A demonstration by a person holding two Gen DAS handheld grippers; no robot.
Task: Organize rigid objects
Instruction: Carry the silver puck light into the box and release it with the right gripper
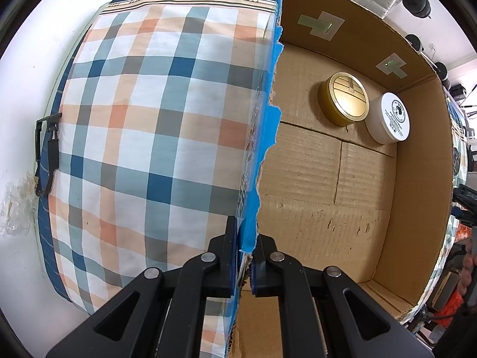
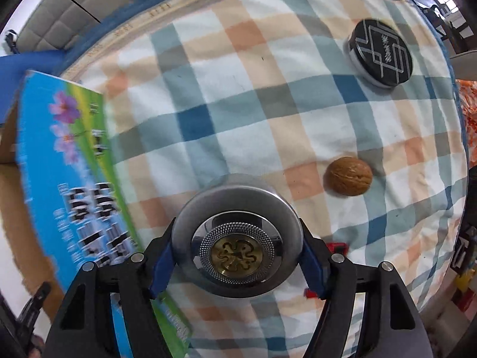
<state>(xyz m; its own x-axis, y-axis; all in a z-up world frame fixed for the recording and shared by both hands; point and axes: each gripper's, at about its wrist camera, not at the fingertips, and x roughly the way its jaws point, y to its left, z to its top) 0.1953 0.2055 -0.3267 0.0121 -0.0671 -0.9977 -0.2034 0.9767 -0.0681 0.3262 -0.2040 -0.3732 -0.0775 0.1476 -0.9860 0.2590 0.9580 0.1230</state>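
Note:
In the left wrist view my left gripper [image 1: 245, 268] is shut on the near wall of an open cardboard box [image 1: 417, 179], pinching its blue printed edge. On the box floor at the far side lie a gold round tin [image 1: 345, 98] and a white round jar [image 1: 390, 117]. In the right wrist view my right gripper [image 2: 237, 256] is shut on a silver round tin [image 2: 237, 250] with a gold emblem on its lid, held above the checked cloth [image 2: 238, 104]. A walnut [image 2: 348, 176] and a black-lidded round tin [image 2: 383, 52] lie on the cloth further off.
The box's blue and green printed outer side [image 2: 68, 179] rises at the left of the right wrist view. A small red object [image 2: 337, 246] lies on the cloth, partly hidden by the right finger. The checked cloth [image 1: 149, 119] covers a table beside white floor [image 1: 23, 89].

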